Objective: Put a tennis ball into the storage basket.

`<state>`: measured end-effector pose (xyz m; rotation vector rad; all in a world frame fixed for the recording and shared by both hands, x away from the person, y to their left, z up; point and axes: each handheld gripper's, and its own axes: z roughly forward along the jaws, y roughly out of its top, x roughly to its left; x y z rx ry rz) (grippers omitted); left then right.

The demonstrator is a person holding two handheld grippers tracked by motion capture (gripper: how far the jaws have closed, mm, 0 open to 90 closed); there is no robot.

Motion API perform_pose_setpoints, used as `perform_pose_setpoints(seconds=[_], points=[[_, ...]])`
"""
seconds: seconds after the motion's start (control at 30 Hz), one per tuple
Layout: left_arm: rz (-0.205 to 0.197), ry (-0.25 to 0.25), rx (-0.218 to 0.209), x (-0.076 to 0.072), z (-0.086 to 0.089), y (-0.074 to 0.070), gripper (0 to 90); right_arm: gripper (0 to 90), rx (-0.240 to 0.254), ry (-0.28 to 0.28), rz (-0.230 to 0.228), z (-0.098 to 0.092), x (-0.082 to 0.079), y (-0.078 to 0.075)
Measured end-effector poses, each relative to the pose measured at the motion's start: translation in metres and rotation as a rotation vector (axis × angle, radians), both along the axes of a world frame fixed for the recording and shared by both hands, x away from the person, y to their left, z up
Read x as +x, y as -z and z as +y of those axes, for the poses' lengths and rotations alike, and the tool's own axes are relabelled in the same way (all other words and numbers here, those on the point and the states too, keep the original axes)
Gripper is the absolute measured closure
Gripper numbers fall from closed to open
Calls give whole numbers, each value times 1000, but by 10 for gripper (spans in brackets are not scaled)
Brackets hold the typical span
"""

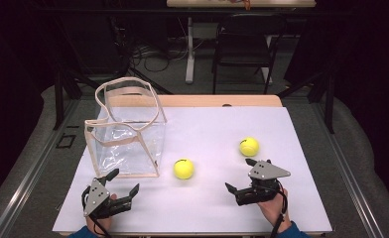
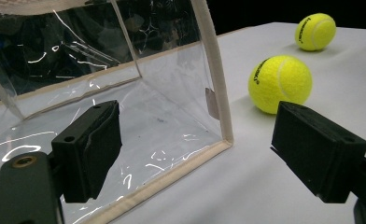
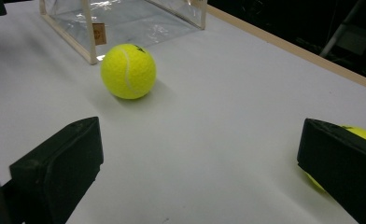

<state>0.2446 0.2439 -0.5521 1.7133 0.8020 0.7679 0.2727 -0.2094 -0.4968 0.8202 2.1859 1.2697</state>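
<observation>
In the high view, a clear bag [image 1: 128,131] is seen upright at ten o'clock on the white tabletop [image 1: 207,208], with the near ball [image 1: 183,168] at its five o'clock and the far ball [image 1: 249,147] well apart at three o'clock. The left gripper [image 1: 123,182] and right gripper [image 1: 241,174] are held wide apart, empty. In the left gripper view, the bag's corner is framed between the spread jaws. In the right gripper view, the near ball lies at eleven o'clock, untouched.
</observation>
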Motion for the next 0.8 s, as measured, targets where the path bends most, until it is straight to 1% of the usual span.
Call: perform_pose_setpoints(seconds=[0.1,0.13,0.2,0.23,0.27,0.37,0.57,0.8], points=[[-2,-1,-4,0,0,0,158,0,-7,-7,7,4,3,-2],[-1,1,-5,1,0,0,158,0,-13,-14,16,8,7,-5],[2,1,-8,1,0,0,158,0,-19,-22,30,11,11,-6],[3,3,-7,1,0,0,158,0,-19,-22,30,11,11,-6],[0,5,-3,0,1,0,158,0,-33,-28,37,16,13,-7],[3,4,-4,0,2,0,158,0,-44,-39,44,23,17,-8],[-2,3,-4,-1,1,-1,158,0,-59,-67,47,33,24,-13],[-1,6,1,0,0,-1,158,0,-59,-69,46,35,24,-14]])
